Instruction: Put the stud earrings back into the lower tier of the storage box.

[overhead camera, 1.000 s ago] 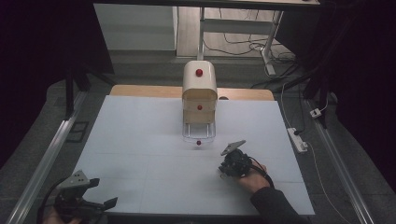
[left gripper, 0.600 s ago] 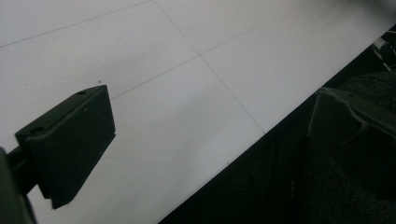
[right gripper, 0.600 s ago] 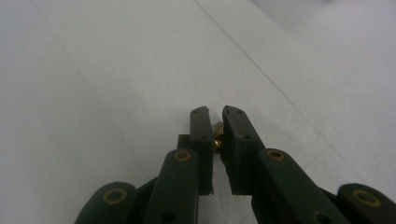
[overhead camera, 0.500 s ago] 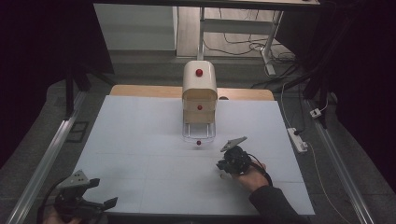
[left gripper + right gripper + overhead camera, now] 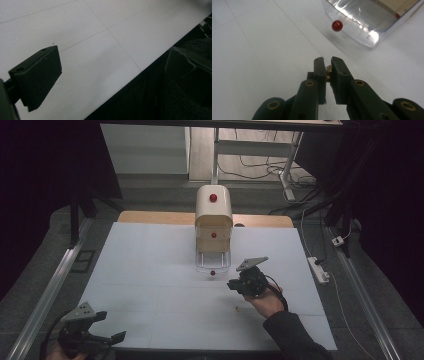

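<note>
A cream mini cabinet with red knobs stands at the table's far middle. Its clear bottom drawer is pulled out, its red knob facing me. My right gripper hovers just right of the drawer front, lifted off the table, pointing at it. In the right gripper view the right gripper is shut on a small tan piece pinched between the pads. My left gripper rests at the table's near left corner, open and empty; its fingers stand far apart.
The white table top spreads around the cabinet. A tiny yellowish speck lies on it beside the right hand. A power strip and cables lie off the table's right edge. Metal rails run along both sides.
The right gripper has risen a little and drifted toward the open drawer, still shut on the small piece. The left gripper has stayed put.
</note>
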Demonstrator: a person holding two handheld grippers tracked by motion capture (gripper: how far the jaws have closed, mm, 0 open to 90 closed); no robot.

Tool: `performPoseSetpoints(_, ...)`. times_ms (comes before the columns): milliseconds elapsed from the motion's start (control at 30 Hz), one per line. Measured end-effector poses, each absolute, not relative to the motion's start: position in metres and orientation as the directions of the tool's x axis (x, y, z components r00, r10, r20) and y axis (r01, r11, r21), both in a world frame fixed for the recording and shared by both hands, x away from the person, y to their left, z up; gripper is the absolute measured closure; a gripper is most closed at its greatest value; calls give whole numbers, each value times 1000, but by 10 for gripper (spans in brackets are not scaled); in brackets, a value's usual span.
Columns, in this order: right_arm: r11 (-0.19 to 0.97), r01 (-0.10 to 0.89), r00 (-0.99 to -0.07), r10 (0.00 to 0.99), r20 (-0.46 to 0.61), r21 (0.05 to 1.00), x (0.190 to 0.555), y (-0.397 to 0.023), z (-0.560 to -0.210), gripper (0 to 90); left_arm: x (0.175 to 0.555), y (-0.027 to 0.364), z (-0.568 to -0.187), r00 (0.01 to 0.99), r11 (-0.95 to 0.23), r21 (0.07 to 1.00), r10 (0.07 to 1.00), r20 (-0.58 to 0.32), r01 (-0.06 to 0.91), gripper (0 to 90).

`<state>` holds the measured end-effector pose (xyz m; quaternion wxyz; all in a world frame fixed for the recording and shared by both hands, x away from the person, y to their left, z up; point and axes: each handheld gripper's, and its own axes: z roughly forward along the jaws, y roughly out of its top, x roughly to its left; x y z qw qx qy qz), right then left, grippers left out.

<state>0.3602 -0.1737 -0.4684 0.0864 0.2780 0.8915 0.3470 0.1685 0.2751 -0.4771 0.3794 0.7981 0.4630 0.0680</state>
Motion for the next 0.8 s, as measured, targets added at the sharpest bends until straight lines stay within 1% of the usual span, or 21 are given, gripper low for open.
performPoseSetpoints(333,547,435,-808,587,43,715,379,-167,-460,829,169,275,-477,561,-284,667,791,-243,689,5)
performPoseSetpoints(800,500,436,-777,629,33,748,404,-158,-459,828,169,276,-477,560,-281,665,791,-248,692,6)
